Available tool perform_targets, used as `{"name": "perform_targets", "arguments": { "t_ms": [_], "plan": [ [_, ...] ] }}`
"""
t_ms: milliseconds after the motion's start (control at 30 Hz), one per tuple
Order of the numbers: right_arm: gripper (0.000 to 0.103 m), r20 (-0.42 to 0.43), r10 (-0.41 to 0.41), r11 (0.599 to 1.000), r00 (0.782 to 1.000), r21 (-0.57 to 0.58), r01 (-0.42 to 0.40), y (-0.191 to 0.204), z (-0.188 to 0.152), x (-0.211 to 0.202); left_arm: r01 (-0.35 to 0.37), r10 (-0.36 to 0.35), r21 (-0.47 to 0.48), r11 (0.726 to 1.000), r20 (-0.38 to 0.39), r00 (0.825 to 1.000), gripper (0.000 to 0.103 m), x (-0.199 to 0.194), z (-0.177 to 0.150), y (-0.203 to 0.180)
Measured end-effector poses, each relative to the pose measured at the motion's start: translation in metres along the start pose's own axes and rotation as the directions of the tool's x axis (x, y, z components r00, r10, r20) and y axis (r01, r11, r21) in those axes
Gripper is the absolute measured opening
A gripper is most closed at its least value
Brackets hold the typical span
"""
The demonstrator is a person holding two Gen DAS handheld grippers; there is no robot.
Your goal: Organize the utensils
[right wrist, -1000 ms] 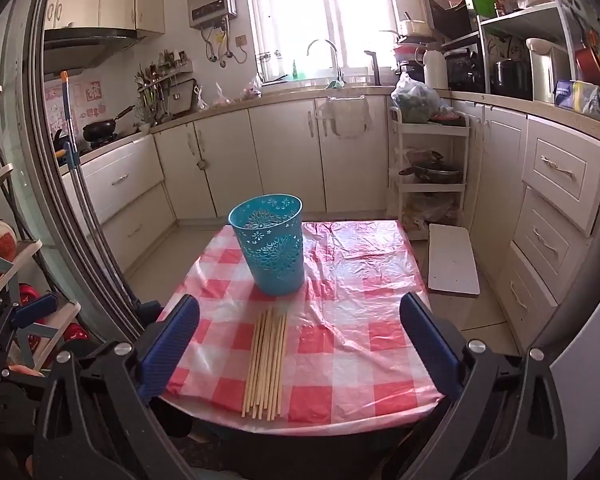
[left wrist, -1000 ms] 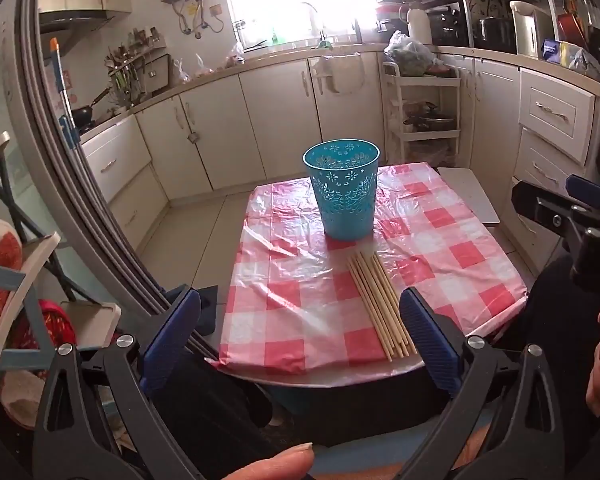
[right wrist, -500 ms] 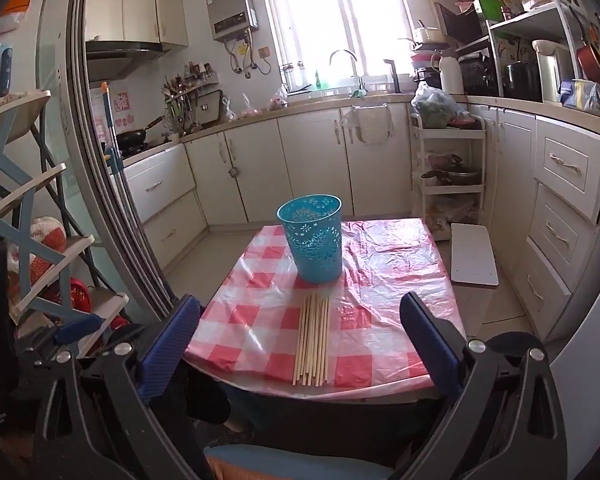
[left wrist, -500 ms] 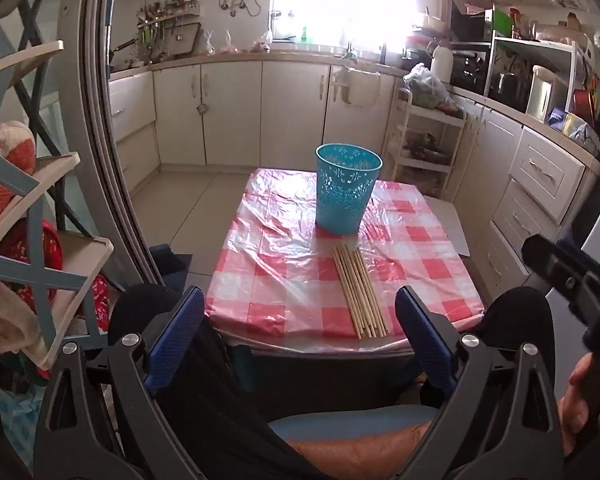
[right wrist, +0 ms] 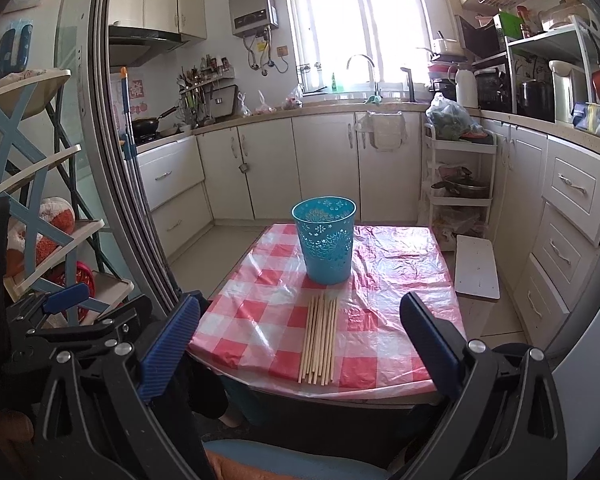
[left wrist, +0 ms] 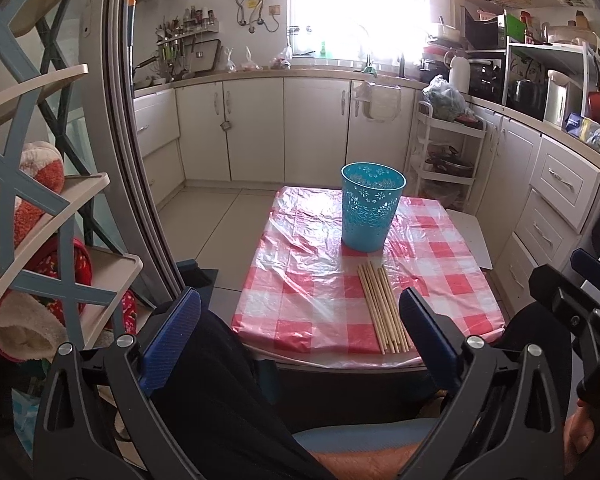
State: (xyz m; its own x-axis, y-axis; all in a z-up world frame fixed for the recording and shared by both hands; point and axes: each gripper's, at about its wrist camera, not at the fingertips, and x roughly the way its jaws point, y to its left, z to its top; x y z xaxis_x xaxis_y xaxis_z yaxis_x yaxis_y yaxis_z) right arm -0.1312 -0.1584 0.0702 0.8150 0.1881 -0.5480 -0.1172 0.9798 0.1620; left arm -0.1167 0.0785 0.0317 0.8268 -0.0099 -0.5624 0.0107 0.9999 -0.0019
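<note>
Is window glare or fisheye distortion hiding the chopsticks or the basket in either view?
Left wrist: window blown out, but chopsticks and basket are sharp, evenly lit. Right wrist: chopsticks and basket clear; bending only near edges.

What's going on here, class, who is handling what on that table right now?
Nobody is holding anything yet. A person sits at a small table with a checked cloth, a gripper in each hand. The left gripper and the right gripper are both open and held back from the table edge. A row of chopsticks lies flat on the cloth, just in front of an upright blue basket. Sorting has not started.
</note>
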Motion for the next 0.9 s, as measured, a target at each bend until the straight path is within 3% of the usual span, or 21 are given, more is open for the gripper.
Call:
{"name": "perform_targets", "arguments": {
  "t_ms": [233, 333, 900],
  "plan": [
    [0.096, 0.022, -0.013, 1.0, 1.0, 0.004, 0.013, 0.009, -0.009, -0.002, -0.036, 0.036, -0.01, 0.999, 0.033, 0.999, 0.096, -0.005, 0.004, 0.003],
    [0.096, -0.01, -0.014, 1.0, 1.0, 0.016, 0.014, 0.009, -0.014, 0.005, -0.033, 0.033, -0.011, 0.999, 0.026, 0.999, 0.096, -0.004, 0.001, 0.003],
    [0.096, 0.012, -0.015, 1.0, 1.0, -0.003, 0.015, 0.013, -0.016, 0.002, -0.034, 0.034, -0.014, 0.999, 0.025, 0.999, 0.096, -0.007, -0.003, 0.0]
  ]
}}
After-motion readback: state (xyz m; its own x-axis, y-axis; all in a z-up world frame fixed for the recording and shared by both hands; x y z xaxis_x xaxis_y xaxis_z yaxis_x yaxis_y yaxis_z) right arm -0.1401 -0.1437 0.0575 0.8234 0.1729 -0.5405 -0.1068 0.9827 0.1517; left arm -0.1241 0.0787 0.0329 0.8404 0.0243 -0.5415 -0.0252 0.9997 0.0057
